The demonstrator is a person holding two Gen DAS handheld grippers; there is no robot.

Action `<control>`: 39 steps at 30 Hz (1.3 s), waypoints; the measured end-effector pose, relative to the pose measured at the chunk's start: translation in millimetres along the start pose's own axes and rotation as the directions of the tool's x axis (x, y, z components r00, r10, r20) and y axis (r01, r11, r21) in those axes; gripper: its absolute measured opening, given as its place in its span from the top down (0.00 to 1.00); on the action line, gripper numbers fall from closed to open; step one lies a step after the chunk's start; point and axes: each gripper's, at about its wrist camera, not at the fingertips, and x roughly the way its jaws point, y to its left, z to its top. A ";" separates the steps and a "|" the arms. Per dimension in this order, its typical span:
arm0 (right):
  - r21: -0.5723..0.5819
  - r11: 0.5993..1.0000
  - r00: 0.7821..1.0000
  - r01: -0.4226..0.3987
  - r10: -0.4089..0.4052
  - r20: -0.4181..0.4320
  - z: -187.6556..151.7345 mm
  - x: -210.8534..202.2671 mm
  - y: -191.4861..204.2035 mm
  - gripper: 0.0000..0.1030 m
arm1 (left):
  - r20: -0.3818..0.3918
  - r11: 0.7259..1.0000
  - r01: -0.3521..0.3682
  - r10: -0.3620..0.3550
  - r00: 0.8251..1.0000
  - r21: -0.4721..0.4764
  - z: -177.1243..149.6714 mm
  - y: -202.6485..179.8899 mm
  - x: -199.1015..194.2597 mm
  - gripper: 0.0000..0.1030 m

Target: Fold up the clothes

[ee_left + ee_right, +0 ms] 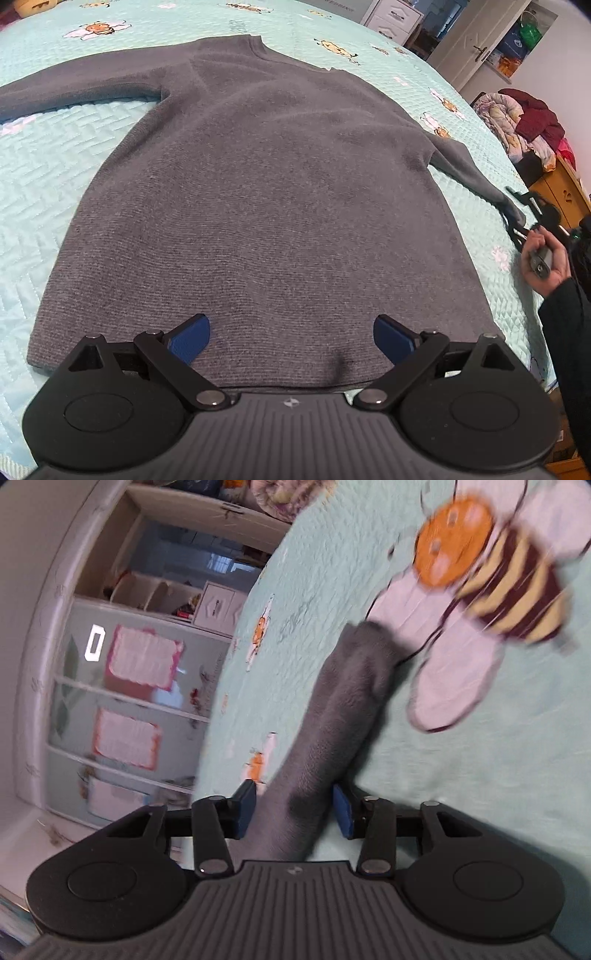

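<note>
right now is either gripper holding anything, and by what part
The right gripper holds the grey sweater by its sleeve end; the left gripper is open, holding nothing.

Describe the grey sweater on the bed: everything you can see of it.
The grey sweater is a fuzzy, fine-ribbed knit with a round ribbed neckline and long sleeves. It lies flat, spread on the teal bee-print bedspread, hem nearest the left gripper, whose jaws stand open over the hem. One sleeve stretches out to the left. The other sleeve's cuff end sits between the jaws of the right gripper, which appear closed on it.
</note>
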 end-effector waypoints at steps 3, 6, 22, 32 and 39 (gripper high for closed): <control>-0.001 1.000 0.999 -0.002 0.002 0.051 9.6 -4.8 3.1 0.96 | 0.016 1.000 -0.002 0.002 1.000 -0.016 2.0 6.3 -4.6 0.05; -0.032 0.999 0.980 0.006 0.000 0.197 17.8 -34.0 1.4 0.98 | 0.018 1.000 0.004 -0.003 1.000 -0.031 4.3 15.1 -4.7 0.05; -0.295 0.947 0.897 -0.126 -0.019 -0.442 -156.5 -135.0 24.4 0.46 | 0.231 0.983 -0.057 0.098 0.968 -0.175 -2.1 83.9 -85.8 0.05; -0.364 0.925 0.850 -0.108 -0.104 -0.516 -205.2 -171.7 28.8 0.68 | 0.215 0.951 -0.083 0.151 0.965 -0.297 -25.7 124.0 -94.6 0.05; -0.238 0.970 0.856 -0.057 -0.075 -0.511 -219.2 -175.2 3.7 0.85 | 0.174 0.944 -0.069 0.130 0.976 -0.322 -30.7 134.5 -79.9 0.05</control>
